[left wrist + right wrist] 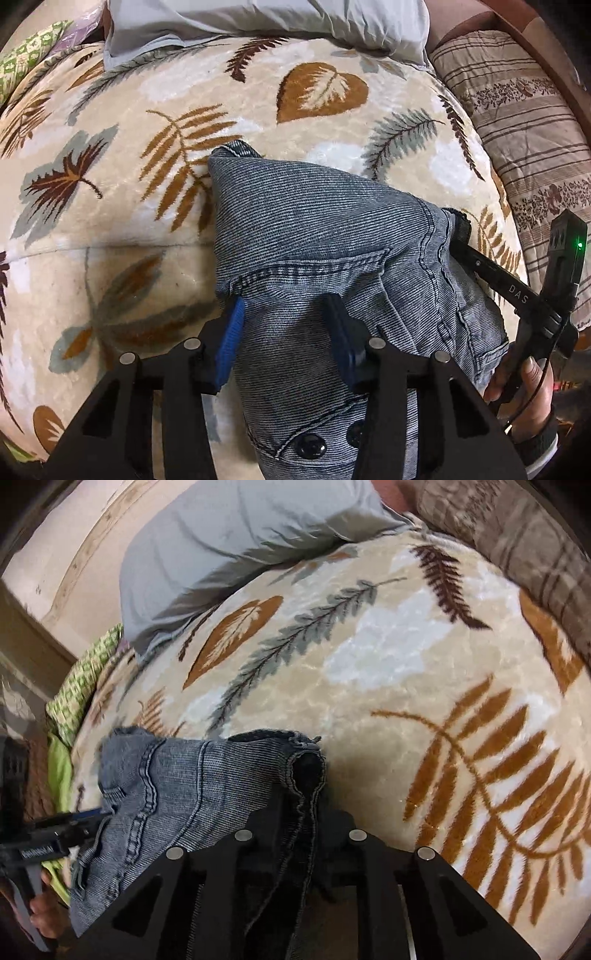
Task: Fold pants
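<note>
Bunched pants [317, 236] hang above a leaf-patterned blanket [122, 206], pinched between both grippers: the left gripper [284, 328] clamps the waistband, the right gripper [301, 812] an edge; folding looks barely begun, with flattening and creasing left

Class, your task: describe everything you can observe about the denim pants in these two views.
The pants are grey-blue denim with a fine ribbed weave, pale stitched seams, a pocket edge and dark round buttons near the bottom of the left view. They are bunched and partly folded on a cream leaf-patterned blanket. The left tool has its blue pads either side of the cloth; the right tool has a dark hemmed edge running between its fingers.
</note>
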Action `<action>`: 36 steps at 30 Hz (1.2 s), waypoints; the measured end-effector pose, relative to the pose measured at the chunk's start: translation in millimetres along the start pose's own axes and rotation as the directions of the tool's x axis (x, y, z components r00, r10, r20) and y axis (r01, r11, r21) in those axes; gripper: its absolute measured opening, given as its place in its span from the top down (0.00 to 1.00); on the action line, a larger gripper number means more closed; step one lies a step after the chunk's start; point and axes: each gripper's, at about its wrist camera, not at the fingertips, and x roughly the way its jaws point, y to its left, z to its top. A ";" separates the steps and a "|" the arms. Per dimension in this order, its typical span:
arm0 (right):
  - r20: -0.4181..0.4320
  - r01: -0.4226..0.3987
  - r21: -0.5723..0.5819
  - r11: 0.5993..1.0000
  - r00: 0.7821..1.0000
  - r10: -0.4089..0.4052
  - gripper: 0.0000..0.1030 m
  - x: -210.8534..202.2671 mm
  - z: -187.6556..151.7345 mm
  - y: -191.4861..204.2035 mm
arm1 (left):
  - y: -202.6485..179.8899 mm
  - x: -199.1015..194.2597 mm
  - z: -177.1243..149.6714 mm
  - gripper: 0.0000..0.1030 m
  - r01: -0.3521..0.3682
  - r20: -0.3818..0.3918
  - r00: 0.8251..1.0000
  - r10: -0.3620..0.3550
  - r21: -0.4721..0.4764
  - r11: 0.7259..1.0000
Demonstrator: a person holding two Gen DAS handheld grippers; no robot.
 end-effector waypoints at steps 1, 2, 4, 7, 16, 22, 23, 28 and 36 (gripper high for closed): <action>-0.002 0.003 0.001 1.000 1.000 -0.003 0.82 -2.5 0.5 1.4 | 0.2 -3.9 -0.6 0.57 0.001 0.002 1.000 -0.001 -0.005 1.000; -0.003 0.001 0.003 1.000 1.000 -0.001 0.79 -6.2 0.8 3.0 | 0.9 -9.1 -1.7 0.57 0.003 0.007 1.000 -0.003 -0.010 1.000; 0.003 -0.023 0.019 1.000 1.000 0.023 0.76 -19.4 -0.2 4.9 | 0.9 -18.2 -5.1 0.58 0.008 0.015 1.000 -0.008 -0.015 1.000; 0.022 -0.084 0.033 0.996 0.996 0.084 0.66 -41.7 -8.7 7.8 | -2.5 -28.6 -12.2 0.58 0.011 0.027 1.000 -0.010 -0.009 1.000; -0.021 -0.124 0.068 0.990 0.992 0.125 0.47 -56.8 -50.6 9.9 | -9.8 -59.5 -55.5 0.45 0.059 0.048 0.997 -0.060 0.023 0.998; -0.027 -0.073 -0.079 0.994 0.997 0.071 0.90 -57.6 -62.8 37.0 | -2.4 -38.9 -81.3 0.40 0.129 -0.044 0.991 -0.129 -0.022 0.991; -0.011 -0.064 -0.112 0.992 0.998 0.063 0.90 -64.1 -61.8 42.5 | -2.8 -40.5 -83.4 0.41 0.127 -0.036 0.991 -0.128 -0.028 0.991; 0.036 0.025 -0.245 0.969 0.999 -0.017 0.93 -84.1 -65.4 56.5 | -1.9 -36.0 -89.6 0.41 0.141 -0.030 0.989 -0.142 -0.037 0.989; 0.000 0.082 -0.168 0.982 0.997 -0.083 0.86 -53.4 -81.3 36.7 | 0.2 -23.2 -93.2 0.30 0.151 -0.002 0.989 -0.150 0.012 0.989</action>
